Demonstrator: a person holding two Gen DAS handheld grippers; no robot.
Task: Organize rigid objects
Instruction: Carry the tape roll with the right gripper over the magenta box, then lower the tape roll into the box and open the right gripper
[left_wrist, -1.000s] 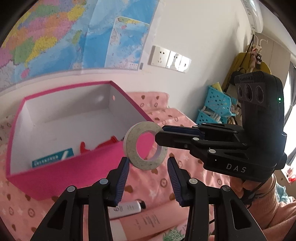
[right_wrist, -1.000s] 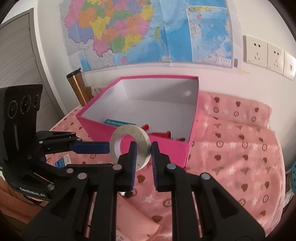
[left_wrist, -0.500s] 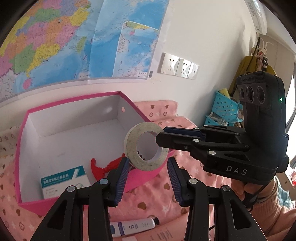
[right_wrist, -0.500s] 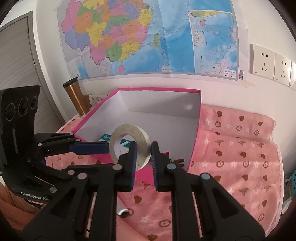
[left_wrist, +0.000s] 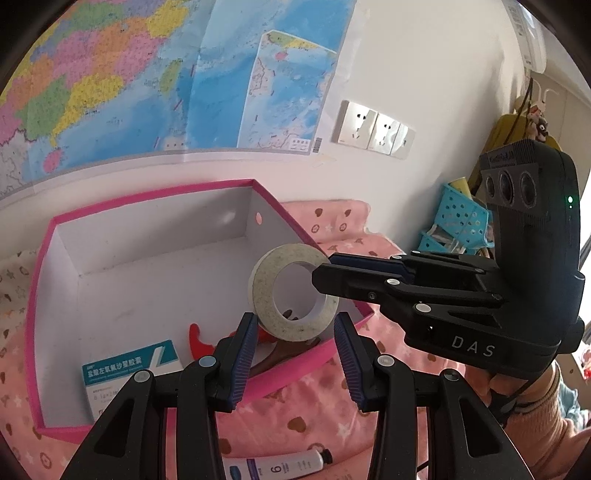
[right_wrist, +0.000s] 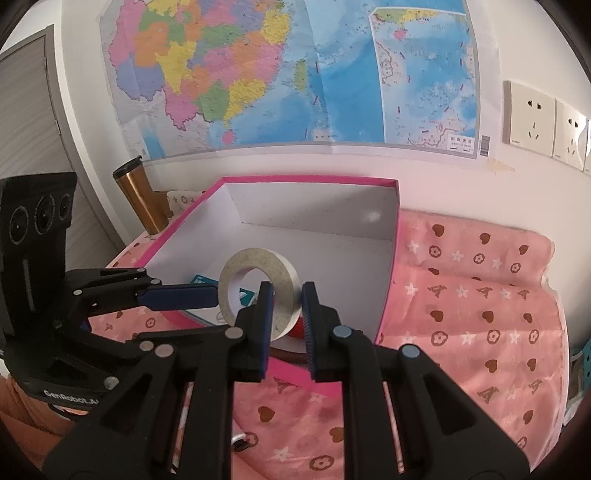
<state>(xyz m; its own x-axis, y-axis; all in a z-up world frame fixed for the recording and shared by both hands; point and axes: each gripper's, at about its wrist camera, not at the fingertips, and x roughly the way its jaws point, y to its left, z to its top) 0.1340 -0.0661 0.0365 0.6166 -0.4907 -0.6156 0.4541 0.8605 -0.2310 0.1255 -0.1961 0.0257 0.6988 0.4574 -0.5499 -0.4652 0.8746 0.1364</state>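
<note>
A whitish roll of tape (left_wrist: 263, 291) hangs over the near right corner of an open pink box (left_wrist: 147, 201) with a white inside. My left gripper (left_wrist: 293, 325) is shut on the roll's lower rim, one blue pad at each side. From the right comes my right gripper (left_wrist: 327, 267), shut across the roll's flat faces. In the right wrist view the roll (right_wrist: 255, 257) sits between the right gripper's (right_wrist: 287, 295) pads above the box's (right_wrist: 306, 180) near wall, and one left gripper finger (right_wrist: 177, 297) touches its left edge.
In the box lie a white and teal carton (left_wrist: 129, 369) and a red object (left_wrist: 199, 339). A cream tube (left_wrist: 280, 467) lies on the pink patterned cloth (right_wrist: 480, 295). A copper flask (right_wrist: 138, 199) stands by the wall at left, blue baskets (left_wrist: 461, 221) at right.
Both grippers have carried the roll together toward the box. It hung in front of the near wall and now hangs over the box's rim and inside.
</note>
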